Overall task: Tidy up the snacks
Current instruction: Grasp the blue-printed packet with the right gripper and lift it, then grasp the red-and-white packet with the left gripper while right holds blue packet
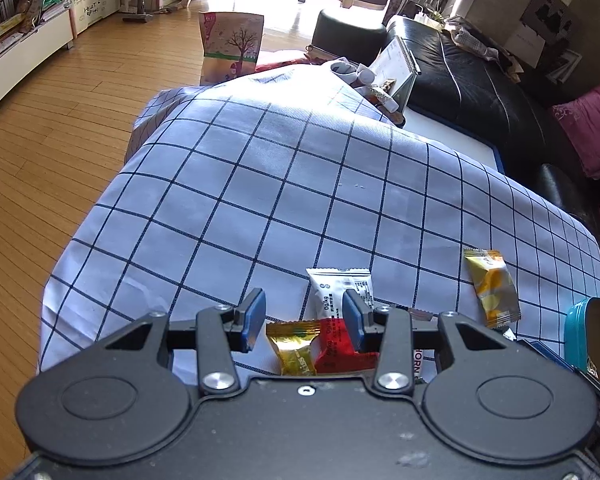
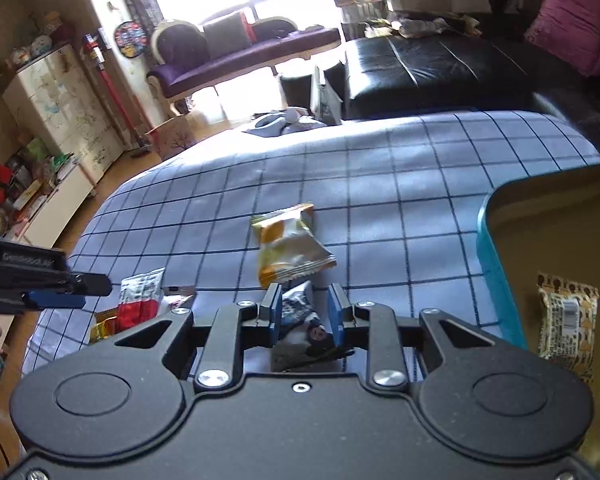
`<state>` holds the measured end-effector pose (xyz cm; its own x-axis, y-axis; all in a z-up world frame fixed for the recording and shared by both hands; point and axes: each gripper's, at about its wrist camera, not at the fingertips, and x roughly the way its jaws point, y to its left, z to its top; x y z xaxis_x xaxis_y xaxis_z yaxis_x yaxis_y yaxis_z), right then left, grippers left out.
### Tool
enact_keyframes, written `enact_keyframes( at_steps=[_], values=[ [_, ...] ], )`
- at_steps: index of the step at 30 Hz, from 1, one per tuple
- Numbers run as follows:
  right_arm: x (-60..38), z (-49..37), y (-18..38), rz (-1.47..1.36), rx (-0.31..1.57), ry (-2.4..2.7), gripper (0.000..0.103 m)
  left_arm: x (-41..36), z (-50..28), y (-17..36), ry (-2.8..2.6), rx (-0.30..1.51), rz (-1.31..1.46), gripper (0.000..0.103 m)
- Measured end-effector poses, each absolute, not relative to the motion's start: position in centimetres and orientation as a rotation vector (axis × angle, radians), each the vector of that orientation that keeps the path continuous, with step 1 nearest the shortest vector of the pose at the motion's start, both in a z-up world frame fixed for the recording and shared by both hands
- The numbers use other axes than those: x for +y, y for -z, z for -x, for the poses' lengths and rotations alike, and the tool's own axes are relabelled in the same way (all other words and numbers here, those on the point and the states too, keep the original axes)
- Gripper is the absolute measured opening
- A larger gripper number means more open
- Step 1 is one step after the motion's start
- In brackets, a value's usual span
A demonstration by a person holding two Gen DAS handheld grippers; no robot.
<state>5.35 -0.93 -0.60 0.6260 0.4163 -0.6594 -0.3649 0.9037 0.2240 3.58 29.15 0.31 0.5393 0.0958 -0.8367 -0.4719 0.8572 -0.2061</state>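
Several snack packets lie on a checked cloth (image 1: pixel 260 184). My left gripper (image 1: pixel 305 316) is open above a gold packet (image 1: pixel 294 348) and a red-and-white packet (image 1: pixel 336 312). A yellow packet (image 1: pixel 491 286) lies to the right; it also shows in the right wrist view (image 2: pixel 290 246). My right gripper (image 2: pixel 306 312) has its jaws around a dark blue-and-white packet (image 2: pixel 302 314), which sits between the pads. A teal tin (image 2: pixel 496 280) at the right holds a beige packet (image 2: pixel 568 320). The left gripper (image 2: pixel 60 294) shows at the left edge of the right wrist view.
A black leather sofa (image 1: pixel 468 80) stands beyond the table's right side. A paper bag (image 1: pixel 230 46), a calendar (image 1: pixel 396 62) and small clutter sit at the table's far end. Wooden floor (image 1: pixel 60 120) lies to the left. A purple couch (image 2: pixel 240 52) stands by the window.
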Motion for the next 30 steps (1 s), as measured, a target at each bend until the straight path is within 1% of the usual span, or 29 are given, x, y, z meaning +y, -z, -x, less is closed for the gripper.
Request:
enact_keyframes(
  at_steps=[6,7,10,12,15,17,23,25,30],
  values=[
    [0.6,-4.6,1.1,0.056,0.737,-0.454,0.039,29.4,-3.3,-0.4,-0.352,0.944,0.447,0.042],
    [0.6,-4.6,1.2,0.063,0.737,-0.463,0.041,29.5,-3.3,-0.4,-0.351,0.943,0.449,0.042],
    [1.1,-4.4,1.2,0.086,0.746,-0.489,0.042,29.6,-3.3,-0.4,-0.354,0.942,0.453,0.042],
    [1.4,-4.2,1.4,0.114,0.737,-0.489,0.045,29.6,-3.2,-0.4,-0.353,0.943,0.454,0.042],
    [2.0,-3.8,1.4,0.157,0.721,-0.483,0.046,29.6,-3.1,-0.5,-0.352,0.941,0.451,0.042],
    [2.1,-3.6,1.3,0.164,0.729,-0.489,0.048,29.6,-3.1,-0.6,-0.352,0.94,0.451,0.042],
    [2.8,-3.6,2.0,0.208,0.761,-0.478,0.048,29.1,-3.3,-0.6,-0.341,0.936,0.44,0.042],
    [2.7,-3.4,1.9,0.207,0.746,-0.471,0.045,28.8,-3.4,-0.6,-0.327,0.93,0.435,0.042],
    [2.2,-3.3,1.4,0.135,0.755,-0.487,0.043,28.3,-3.9,-0.3,-0.288,0.924,0.443,0.043]
  ],
)
